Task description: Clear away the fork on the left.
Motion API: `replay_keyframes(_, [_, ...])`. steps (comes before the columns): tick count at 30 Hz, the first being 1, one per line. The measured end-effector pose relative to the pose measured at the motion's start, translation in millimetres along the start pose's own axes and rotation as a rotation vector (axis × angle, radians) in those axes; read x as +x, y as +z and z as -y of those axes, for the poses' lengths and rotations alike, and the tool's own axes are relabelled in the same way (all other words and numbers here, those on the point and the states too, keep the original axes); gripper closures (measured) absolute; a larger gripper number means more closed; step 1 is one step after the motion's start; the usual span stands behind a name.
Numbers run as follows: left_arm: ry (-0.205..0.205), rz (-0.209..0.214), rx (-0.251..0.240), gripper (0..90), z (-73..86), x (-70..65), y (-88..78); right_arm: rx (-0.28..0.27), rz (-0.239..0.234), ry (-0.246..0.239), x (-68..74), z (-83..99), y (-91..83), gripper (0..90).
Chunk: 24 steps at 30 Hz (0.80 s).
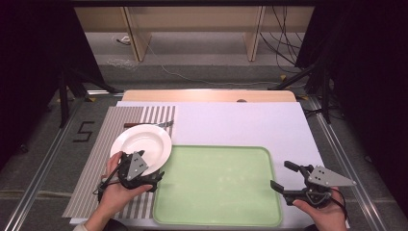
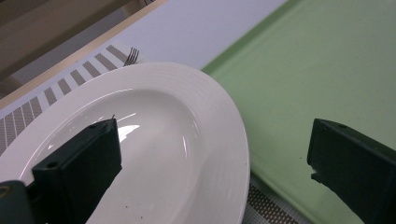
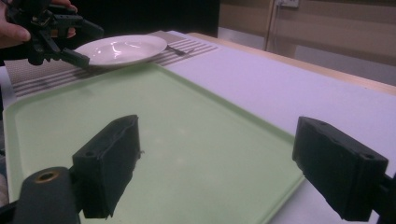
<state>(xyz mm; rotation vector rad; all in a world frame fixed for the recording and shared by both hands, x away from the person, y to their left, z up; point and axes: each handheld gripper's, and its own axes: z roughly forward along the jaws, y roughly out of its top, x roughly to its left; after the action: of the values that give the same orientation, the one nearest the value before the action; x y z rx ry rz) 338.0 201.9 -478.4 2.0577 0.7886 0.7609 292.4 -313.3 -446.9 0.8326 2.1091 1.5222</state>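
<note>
- The white plate (image 1: 142,142) is round and glossy, with a wide, faintly ribbed rim and a shallow, empty well that catches the light (image 2: 154,140).
- It sits right way up on a grey-and-white striped placemat (image 1: 96,159) at the left of the table, its right edge reaching the rim of the green tray (image 1: 219,185).
- A fork (image 1: 159,124) lies just behind it on the mat.

Even overhead light brightens the tabletop (image 1: 240,125), while the surroundings fall into darkness. A white glare streak sits on the plate (image 2: 154,140) just beyond the left tool (image 2: 210,163). Both tools' near jaws look soft and blurred; shadows stay faint.
</note>
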Motion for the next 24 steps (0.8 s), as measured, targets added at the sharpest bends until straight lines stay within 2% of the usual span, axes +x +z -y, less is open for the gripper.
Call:
replay_keyframes(5, [-0.003,-0.001,0.012,2.8,1.1,0.6,1.1,-0.006,-0.002,0.004,-0.2,0.3,-0.4,16.2])
replay_keyframes(8, [-0.024,0.003,0.016,4.9,-2.0,1.7,1.0,-0.007,-0.002,0.006,-0.4,0.3,-0.2,16.2])
replay_keyframes(11, [-0.052,-0.007,0.022,18.8,-11.2,3.4,1.4,-0.011,0.006,0.012,-0.9,-0.1,-0.1,16.2])
replay_keyframes(12, [-0.057,-0.007,0.025,30.9,-14.2,4.6,2.0,-0.010,0.005,0.012,-1.7,-0.1,0.9,16.2])
replay_keyframes(13, [-0.061,-0.008,0.025,30.9,-16.4,6.1,2.5,-0.010,0.005,0.012,-1.7,-0.1,0.9,16.2])
replay_keyframes(14, [-0.079,-0.008,0.025,48.5,-20.4,8.6,4.7,-0.007,0.003,0.014,-2.1,-0.2,1.6,16.2])
replay_keyframes(15, [-0.089,-0.011,0.041,48.5,-24.4,11.1,6.9,-0.007,0.003,0.014,-2.1,-0.2,1.6,16.2])
replay_keyframes(16, [-0.087,-0.006,0.057,56.4,-28.9,13.6,10.3,-0.006,0.005,0.015,-2.2,-0.2,1.6,16.2])
replay_keyframes(17, [-0.072,-0.009,0.078,64.6,-33.9,16.4,13.7,-0.009,0.006,0.016,-2.2,-0.3,1.6,16.2])
replay_keyframes(18, [-0.054,-0.015,0.087,77.6,-39.3,19.8,17.8,-0.011,0.008,0.016,-2.2,-0.4,1.4,16.2])
replay_keyframes(19, [-0.053,-0.012,0.102,81.6,-43.1,21.9,21.0,-0.011,0.008,0.016,-2.3,-0.3,1.4,16.2])
replay_keyframes(20, [-0.040,-0.015,0.117,81.6,-48.2,25.6,25.8,-0.011,0.008,0.016,-2.3,-0.3,1.4,16.2])
replay_keyframes(21, [-0.021,-0.009,0.135,86.8,-54.2,30.2,32.7,-0.011,0.009,0.014,-2.4,-0.3,1.3,16.2])
replay_keyframes(24, [0.058,0.053,0.215,89.6,-66.3,42.2,53.4,-0.015,0.012,0.015,-2.8,-0.3,0.9,16.2])
